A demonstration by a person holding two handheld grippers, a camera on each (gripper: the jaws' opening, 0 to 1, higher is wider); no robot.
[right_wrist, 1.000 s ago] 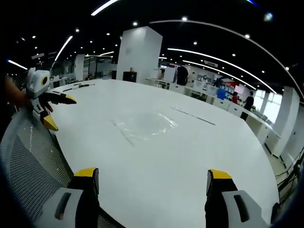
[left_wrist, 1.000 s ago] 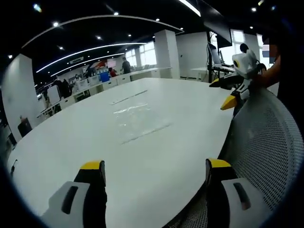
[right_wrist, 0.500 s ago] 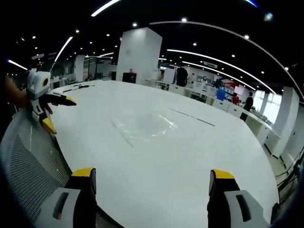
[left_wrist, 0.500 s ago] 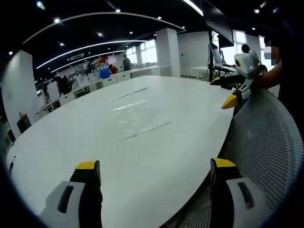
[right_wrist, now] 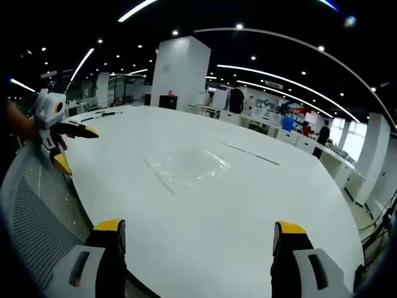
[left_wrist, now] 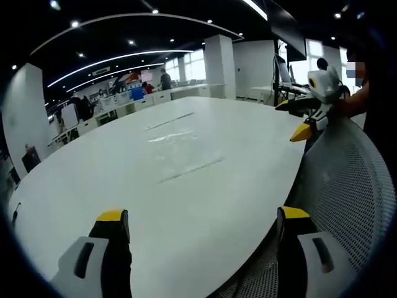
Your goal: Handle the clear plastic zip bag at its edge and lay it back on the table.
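The clear plastic zip bag (left_wrist: 181, 152) lies flat on the white table (left_wrist: 93, 186), its zip strip nearest me; in the right gripper view the bag (right_wrist: 186, 164) rests mid-table. My left gripper (left_wrist: 201, 220) is open near the table's front edge, well short of the bag, and appears again (right_wrist: 69, 144) at the left of the right gripper view. My right gripper (right_wrist: 197, 231) is open too, nothing between its jaws, and shows (left_wrist: 298, 118) at the right of the left gripper view, above the table edge.
A grey mesh chair back (left_wrist: 347, 186) stands close at the table's near edge, seen again as the mesh chair (right_wrist: 37, 205). A thin dark strip (right_wrist: 251, 152) lies beyond the bag. Desks, pillars and people fill the far office.
Both views shifted very slightly; the grippers drew back a little from the table. The bag has not moved and both grippers stay open.
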